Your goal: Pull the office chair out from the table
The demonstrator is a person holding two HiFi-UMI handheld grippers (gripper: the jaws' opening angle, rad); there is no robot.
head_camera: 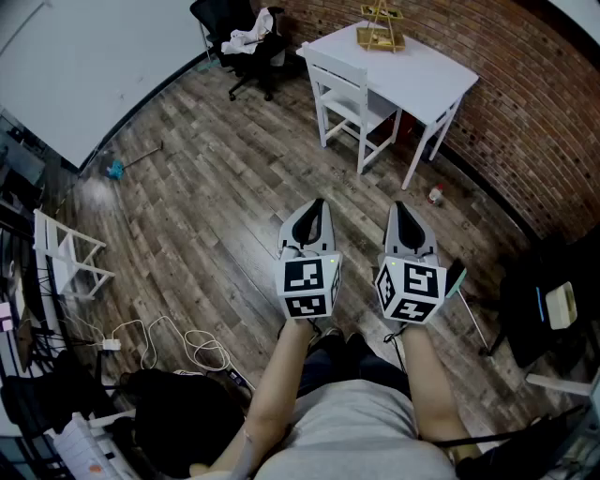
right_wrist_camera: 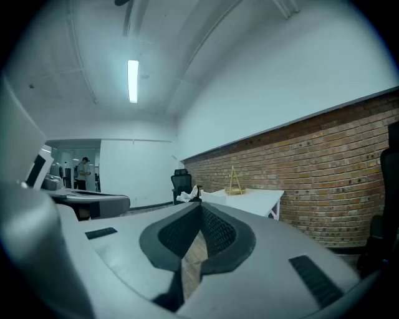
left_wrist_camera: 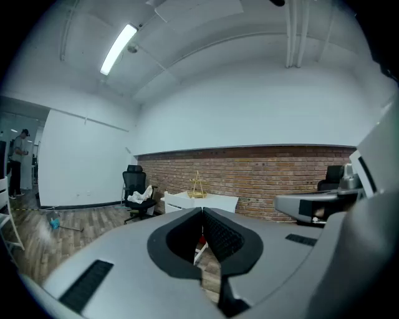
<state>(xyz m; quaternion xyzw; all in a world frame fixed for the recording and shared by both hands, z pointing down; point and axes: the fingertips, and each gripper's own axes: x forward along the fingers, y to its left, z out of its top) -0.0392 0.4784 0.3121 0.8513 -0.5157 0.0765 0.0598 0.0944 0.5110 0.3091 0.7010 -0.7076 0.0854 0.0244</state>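
Note:
A white table point(head_camera: 433, 77) stands against the brick wall at the far right, with a white wooden chair point(head_camera: 345, 97) tucked under its near side. A black office chair point(head_camera: 246, 37) with a white cloth on its seat stands apart, to the left of the table by the wall. My left gripper point(head_camera: 317, 208) and right gripper point(head_camera: 401, 210) hover side by side over the wood floor, well short of both chairs, both shut and holding nothing. In the left gripper view the shut left gripper point(left_wrist_camera: 202, 212) points at the table point(left_wrist_camera: 215, 200). The right gripper point(right_wrist_camera: 200, 206) is shut too.
A gold wire stand point(head_camera: 381, 28) sits on the table. A small can point(head_camera: 435, 194) lies near the table leg. A mop point(head_camera: 119, 168), a white rack point(head_camera: 66, 255) and loose cables point(head_camera: 173, 342) are at the left. Dark equipment point(head_camera: 548, 305) stands at the right. A person point(right_wrist_camera: 83, 172) stands far off.

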